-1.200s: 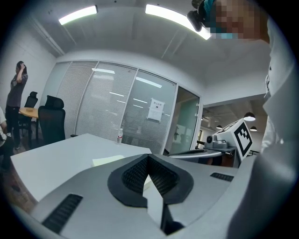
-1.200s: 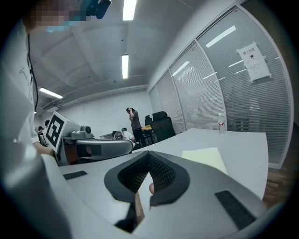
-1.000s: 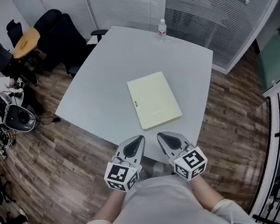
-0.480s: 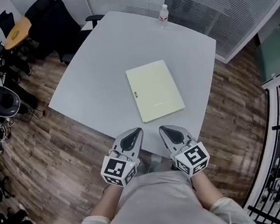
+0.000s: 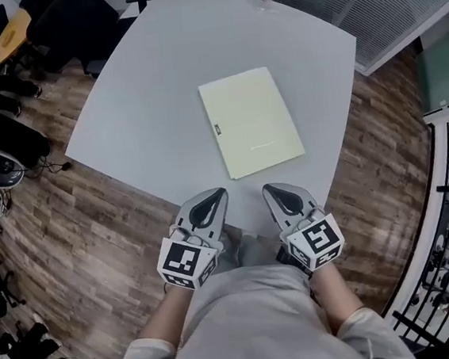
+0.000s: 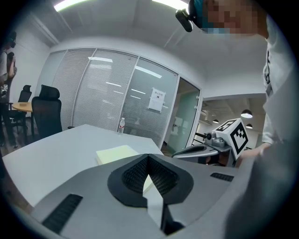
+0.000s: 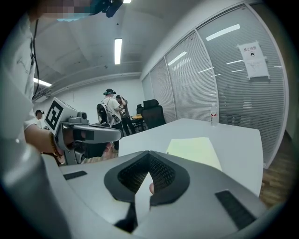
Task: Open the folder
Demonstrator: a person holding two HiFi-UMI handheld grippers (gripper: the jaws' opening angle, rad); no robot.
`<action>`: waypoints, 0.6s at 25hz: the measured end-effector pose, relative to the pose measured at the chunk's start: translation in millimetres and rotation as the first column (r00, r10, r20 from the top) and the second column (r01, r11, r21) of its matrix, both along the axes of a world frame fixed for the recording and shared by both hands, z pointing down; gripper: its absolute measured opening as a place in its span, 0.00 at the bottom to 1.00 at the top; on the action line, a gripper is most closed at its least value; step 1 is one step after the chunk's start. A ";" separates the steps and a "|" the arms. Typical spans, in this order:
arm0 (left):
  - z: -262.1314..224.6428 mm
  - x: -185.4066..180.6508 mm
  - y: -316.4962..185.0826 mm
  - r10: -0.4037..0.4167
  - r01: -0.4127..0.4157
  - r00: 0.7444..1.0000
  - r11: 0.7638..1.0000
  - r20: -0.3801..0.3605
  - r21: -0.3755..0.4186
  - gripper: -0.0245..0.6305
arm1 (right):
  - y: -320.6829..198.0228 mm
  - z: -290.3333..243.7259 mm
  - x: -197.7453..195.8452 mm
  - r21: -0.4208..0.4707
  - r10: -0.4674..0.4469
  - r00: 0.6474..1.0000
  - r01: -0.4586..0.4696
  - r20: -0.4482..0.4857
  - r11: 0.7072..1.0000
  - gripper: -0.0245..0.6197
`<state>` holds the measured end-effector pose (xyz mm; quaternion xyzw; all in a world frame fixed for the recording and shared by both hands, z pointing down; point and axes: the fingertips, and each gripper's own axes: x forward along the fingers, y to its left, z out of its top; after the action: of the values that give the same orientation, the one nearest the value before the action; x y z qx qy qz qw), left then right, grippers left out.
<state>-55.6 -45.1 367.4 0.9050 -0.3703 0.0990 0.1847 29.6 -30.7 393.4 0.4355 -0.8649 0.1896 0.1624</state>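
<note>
Both the left gripper (image 5: 217, 195) and right gripper (image 5: 272, 191) (jaws pressed together, empty) have edged toward the table (image 5: 137, 104); the pale-yellow folder (image 5: 250, 122) lies closed mid-table, untouched, so opening hasn't begun.
</note>
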 end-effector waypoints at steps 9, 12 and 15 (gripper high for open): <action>39.4 -2.7 -7.9 -0.010 0.011 1.000 0.999 0.029 -0.040 0.05 | -15.0 34.2 -3.2 0.001 -0.089 0.992 0.089 -0.085 0.996 0.07; 49.8 -0.1 -8.0 -0.004 0.006 0.999 0.998 0.032 -0.060 0.05 | -18.6 44.0 -8.5 -0.015 -0.121 0.988 0.120 -0.101 0.993 0.07; 61.6 5.0 -6.5 0.011 -0.008 0.999 0.997 0.042 -0.080 0.05 | -21.0 56.1 -11.8 -0.032 -0.156 0.979 0.153 -0.132 0.988 0.07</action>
<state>-50.6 -51.6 429.0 0.8963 -0.3658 0.1336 0.2121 17.7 -51.7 449.5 0.3771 -0.8810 0.1563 0.2392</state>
